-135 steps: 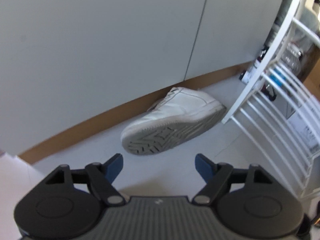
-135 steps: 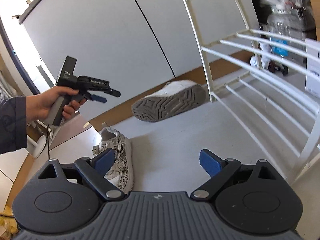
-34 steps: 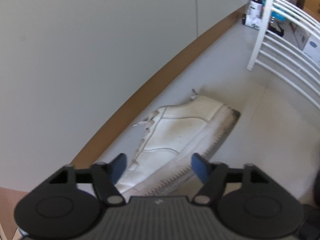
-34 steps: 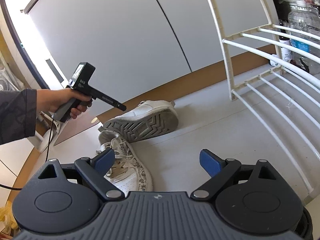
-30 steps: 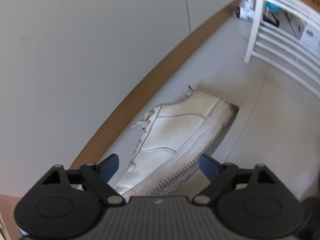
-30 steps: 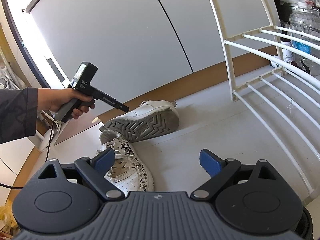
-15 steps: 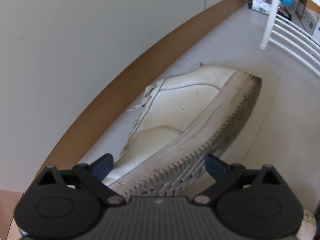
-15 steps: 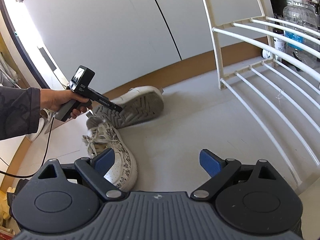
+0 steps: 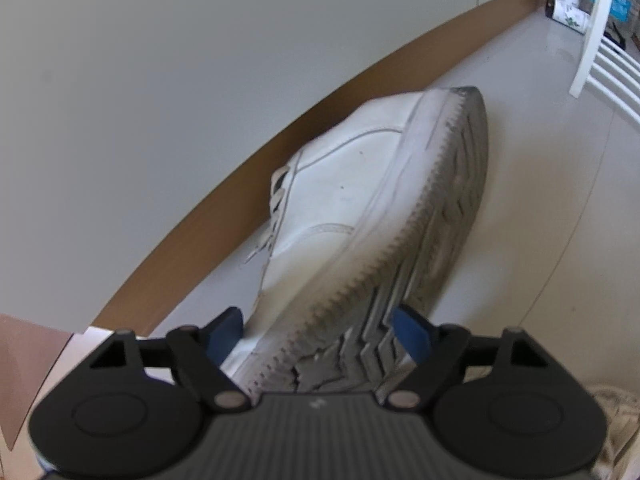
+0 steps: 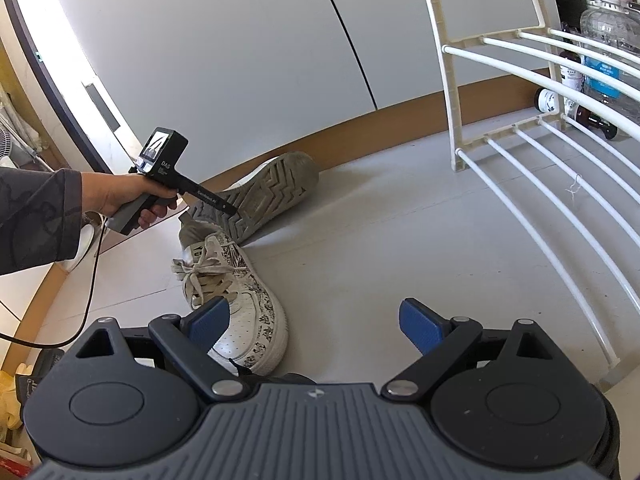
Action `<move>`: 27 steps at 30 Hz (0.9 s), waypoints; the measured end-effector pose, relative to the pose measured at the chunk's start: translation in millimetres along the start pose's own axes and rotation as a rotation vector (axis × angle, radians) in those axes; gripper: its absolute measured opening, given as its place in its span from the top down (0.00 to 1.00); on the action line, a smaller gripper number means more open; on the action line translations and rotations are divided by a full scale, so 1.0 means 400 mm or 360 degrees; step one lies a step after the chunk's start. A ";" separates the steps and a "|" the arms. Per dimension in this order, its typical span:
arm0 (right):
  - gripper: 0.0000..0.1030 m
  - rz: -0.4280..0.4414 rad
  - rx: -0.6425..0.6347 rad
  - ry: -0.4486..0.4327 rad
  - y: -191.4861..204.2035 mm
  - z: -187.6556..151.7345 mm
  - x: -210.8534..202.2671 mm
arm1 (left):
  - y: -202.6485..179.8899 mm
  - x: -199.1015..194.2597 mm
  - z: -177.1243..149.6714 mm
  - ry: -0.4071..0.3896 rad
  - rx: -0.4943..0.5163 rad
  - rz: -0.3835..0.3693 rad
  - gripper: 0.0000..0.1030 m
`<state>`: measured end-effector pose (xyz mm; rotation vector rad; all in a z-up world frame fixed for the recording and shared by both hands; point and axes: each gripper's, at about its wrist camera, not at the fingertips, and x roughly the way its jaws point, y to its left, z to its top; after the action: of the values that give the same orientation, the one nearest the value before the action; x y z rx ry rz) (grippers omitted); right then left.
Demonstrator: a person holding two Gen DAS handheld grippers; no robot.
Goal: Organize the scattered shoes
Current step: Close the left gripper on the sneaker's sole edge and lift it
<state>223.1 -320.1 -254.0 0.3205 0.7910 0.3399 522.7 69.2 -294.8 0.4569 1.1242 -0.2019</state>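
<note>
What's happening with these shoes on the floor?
A person is tidying shoes with two handheld grippers. The left gripper is closing around the toe end of a white sneaker lying on its side by the wall. The right gripper hangs open over a patterned sneaker, beside a white rack.

White sneaker [image 9: 352,216]: plain white leather, white laces, worn grey zigzag-tread sole; tipped on its side on the floor, upper toward the brown baseboard, sole facing out into the room.
Patterned sneaker [image 10: 240,300]: white with black print along the sides, cream laces tied; upright on its sole on the floor, heel end just beside the white sneaker.
</note>
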 end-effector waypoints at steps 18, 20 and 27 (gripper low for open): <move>0.08 -0.0019 -0.0023 0.0046 -0.009 -0.011 0.010 | -0.068 0.020 0.040 0.0008 0.0071 0.0027 0.05; 0.08 -0.0020 -0.0019 0.0045 -0.009 -0.012 0.011 | -0.054 0.014 0.031 0.0038 0.0059 0.0025 0.06; 0.08 0.0016 -0.0032 0.0038 0.011 -0.014 0.012 | 0.011 -0.006 -0.043 0.0144 0.0085 0.0120 0.07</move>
<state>221.6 -313.3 -258.9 0.3020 0.8090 0.3612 509.4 80.7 -297.5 0.5597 1.1899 -0.1464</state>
